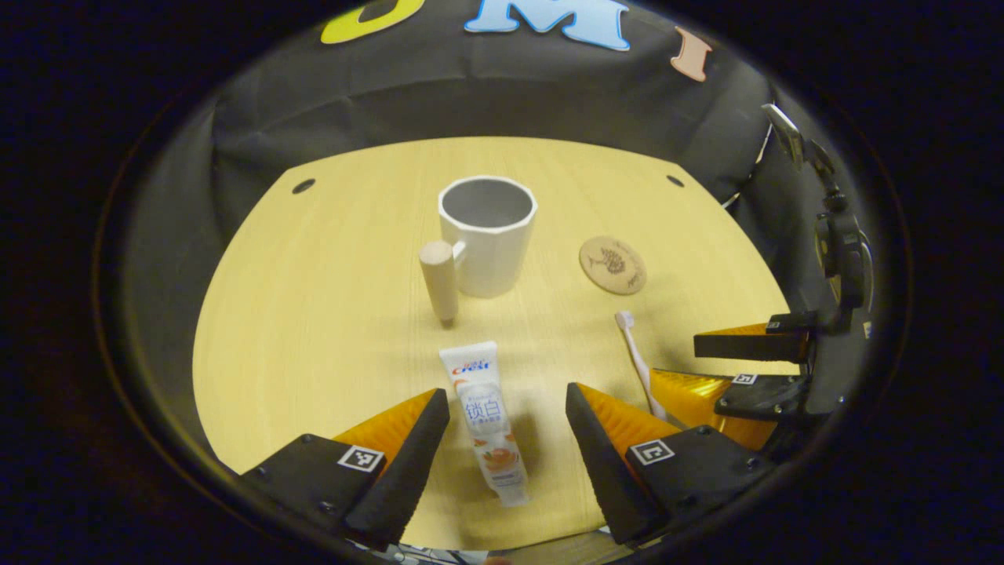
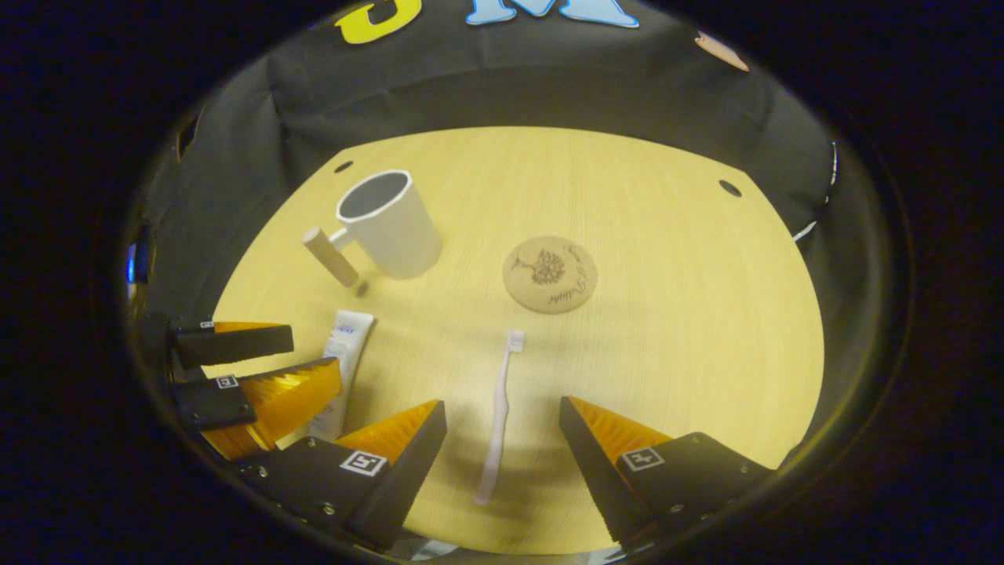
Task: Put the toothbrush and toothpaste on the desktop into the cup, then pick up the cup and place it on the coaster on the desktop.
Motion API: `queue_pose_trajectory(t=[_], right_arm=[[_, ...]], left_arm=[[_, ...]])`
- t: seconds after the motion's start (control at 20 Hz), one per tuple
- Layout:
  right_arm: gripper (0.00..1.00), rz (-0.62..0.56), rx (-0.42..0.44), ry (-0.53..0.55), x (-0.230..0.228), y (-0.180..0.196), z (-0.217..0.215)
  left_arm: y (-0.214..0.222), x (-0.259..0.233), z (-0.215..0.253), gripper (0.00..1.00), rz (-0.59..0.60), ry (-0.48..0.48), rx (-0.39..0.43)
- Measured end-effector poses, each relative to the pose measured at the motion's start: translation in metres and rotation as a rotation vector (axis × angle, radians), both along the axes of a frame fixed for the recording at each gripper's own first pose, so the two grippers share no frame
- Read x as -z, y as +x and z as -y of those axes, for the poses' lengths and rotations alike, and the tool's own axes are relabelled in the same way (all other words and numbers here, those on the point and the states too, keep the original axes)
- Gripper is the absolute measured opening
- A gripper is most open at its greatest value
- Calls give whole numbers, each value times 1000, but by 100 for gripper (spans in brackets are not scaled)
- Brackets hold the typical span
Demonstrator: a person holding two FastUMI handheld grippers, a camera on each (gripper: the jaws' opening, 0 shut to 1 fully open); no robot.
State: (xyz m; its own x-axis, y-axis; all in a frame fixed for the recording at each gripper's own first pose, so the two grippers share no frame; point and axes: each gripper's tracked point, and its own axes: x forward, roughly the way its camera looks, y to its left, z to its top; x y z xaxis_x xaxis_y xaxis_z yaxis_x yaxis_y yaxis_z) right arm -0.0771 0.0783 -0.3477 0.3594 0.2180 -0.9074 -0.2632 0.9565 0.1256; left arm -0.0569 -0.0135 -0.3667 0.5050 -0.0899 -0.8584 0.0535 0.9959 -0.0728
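A white toothpaste tube (image 1: 488, 420) lies flat on the wooden desktop (image 1: 329, 314), right between the spread fingers of my open left gripper (image 1: 507, 410). The white toothbrush (image 2: 499, 412) lies lengthwise between the fingers of my open right gripper (image 2: 502, 420), bristles pointing away. Farther back stands a white cup (image 1: 488, 234) with a wooden peg handle (image 1: 439, 281), empty and upright. To its right is a round cork coaster (image 1: 612, 265). In the left gripper view the right gripper (image 1: 725, 365) hovers over the toothbrush (image 1: 637, 357). The right gripper view shows the left gripper (image 2: 306, 357) beside the toothpaste (image 2: 343, 353), plus the cup (image 2: 390, 224) and coaster (image 2: 550, 274).
The desktop (image 2: 667, 314) is a light wooden board with small dark holes near its far corners (image 2: 729, 187). Black cloth walls it in on the back and sides. A dark stand with a clamp (image 1: 835, 243) rises at the right edge in the left gripper view.
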Motion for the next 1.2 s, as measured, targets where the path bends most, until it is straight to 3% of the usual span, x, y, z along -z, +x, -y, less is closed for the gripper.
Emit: queue_pose_trajectory(t=[0.15, 0.45, 0.5, 0.7, 0.75, 0.8, 1.0, 1.05, 1.1, 1.2], right_arm=[[93, -91, -20, -49, 20, -16, 7], [94, -146, -49, -120, 40, -21, 13], [93, -145, -45, -118, 36, -20, 13], [94, -199, -6, -134, 41, -23, 13], [95, -228, 15, -140, 42, -26, 14], [95, -242, 34, -141, 40, -25, 13], [96, -328, 119, -152, 41, -19, 10], [90, -332, 137, -156, 41, -13, 10], [85, -340, 147, -158, 41, -11, 9], [68, -352, 153, -154, 40, -7, 9]], left_arm=[[-7, 23, -3, 100, -78, 16, -3], [-16, 42, 1, 94, -178, 27, -32], [-18, 43, 0, 98, -190, 25, -39], [-19, 47, -5, 100, -214, 54, -47], [-18, 49, -6, 97, -221, 68, -45], [-18, 49, -5, 100, -232, 76, -43], [-17, 50, -4, 98, -276, 77, -72], [-14, 51, -5, 97, -278, 78, -78], [-9, 51, -6, 95, -266, 76, -82], [-4, 47, -5, 67, -247, 78, -101]])
